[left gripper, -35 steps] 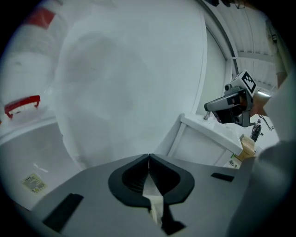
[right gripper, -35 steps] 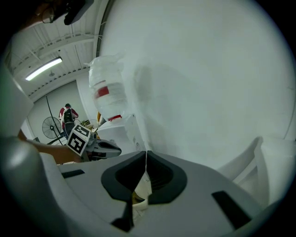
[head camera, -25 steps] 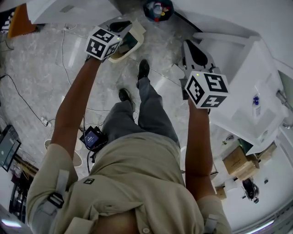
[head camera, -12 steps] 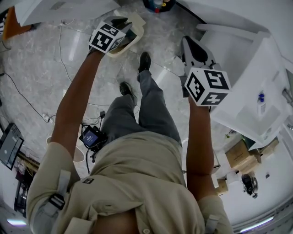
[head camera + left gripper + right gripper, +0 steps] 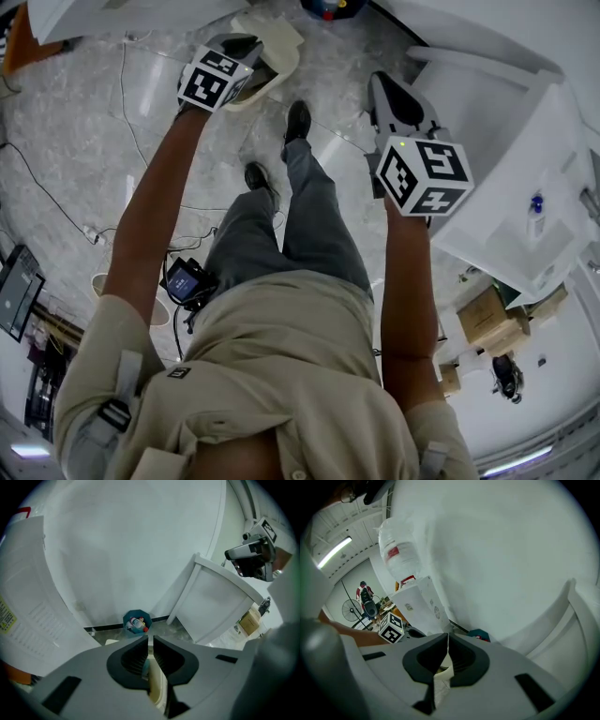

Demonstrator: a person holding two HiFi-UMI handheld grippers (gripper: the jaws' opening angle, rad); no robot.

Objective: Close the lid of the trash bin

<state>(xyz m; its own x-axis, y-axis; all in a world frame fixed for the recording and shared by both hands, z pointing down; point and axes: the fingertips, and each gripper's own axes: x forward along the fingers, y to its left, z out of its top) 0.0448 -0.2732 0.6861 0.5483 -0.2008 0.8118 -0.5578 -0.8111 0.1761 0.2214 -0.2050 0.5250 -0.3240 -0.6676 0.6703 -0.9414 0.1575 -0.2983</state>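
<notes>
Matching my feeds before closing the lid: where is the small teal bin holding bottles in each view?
Head view: small teal bin at the top edge, near centre.
Left gripper view: centre, just above the jaw tips.
Right gripper view: partly hidden, right of the jaw tips.
Shared landmark: cream plastic trash bin, seen beneath the jaws.

bright even indoor light; strong fisheye distortion; dark vignetted corners

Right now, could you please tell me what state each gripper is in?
Left gripper: closed, nothing held between its jaws.
Right gripper: closed, nothing held between its jaws.
</notes>
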